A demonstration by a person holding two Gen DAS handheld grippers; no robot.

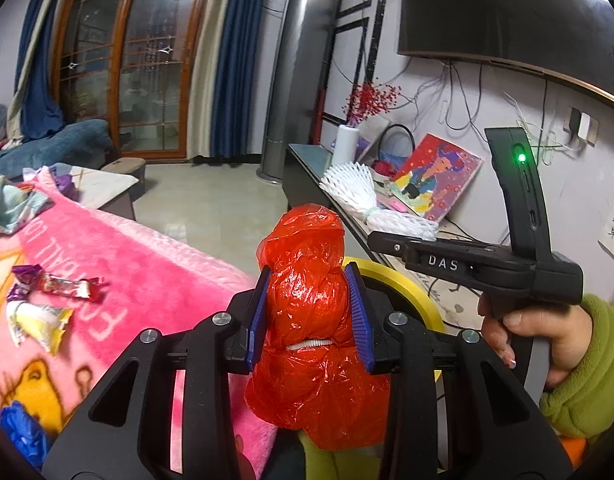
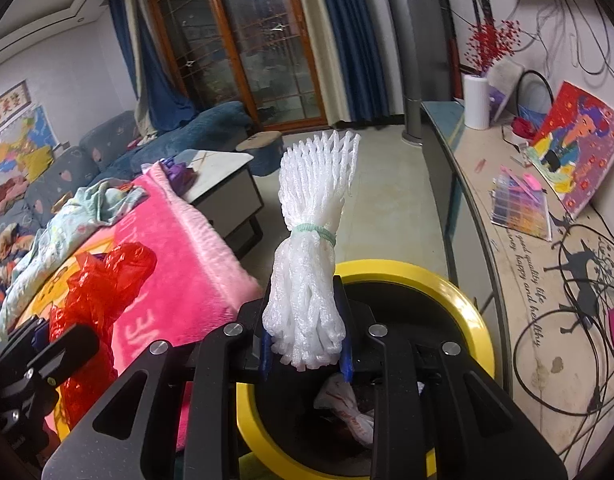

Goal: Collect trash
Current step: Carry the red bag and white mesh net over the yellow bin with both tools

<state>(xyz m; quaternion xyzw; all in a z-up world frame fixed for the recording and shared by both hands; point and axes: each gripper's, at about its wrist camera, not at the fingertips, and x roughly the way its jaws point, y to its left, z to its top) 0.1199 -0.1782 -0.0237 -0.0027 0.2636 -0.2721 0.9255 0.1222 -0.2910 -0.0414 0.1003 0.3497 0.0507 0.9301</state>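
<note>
The left gripper [image 1: 311, 312] has its blue ribbed jaws clenched on a crumpled red plastic bag [image 1: 307, 320], thin, glossy and creased, bulging above and below the pads. The right gripper [image 2: 307, 332] grips a bundle of white foam fruit netting [image 2: 313, 248], a soft open mesh bound at its waist by a pale green band and flaring into a fan at the top. Both loads sit near the round bin with a glossy yellow rim [image 2: 447, 292] and a dark inside, where a crumpled white wrapper [image 2: 347, 408] lies. To the left, a fluffy pink blanket [image 1: 127, 248] with printed cartoon shapes and mirrored lettering carries three candy wrappers [image 1: 47, 300], purple, red and yellow, shiny and twisted. The right gripper's black body reads "DAS". The long tabletop [image 2: 519, 264] along the wall bears cursive script reading "good quality life" and "happy and healthy".
</note>
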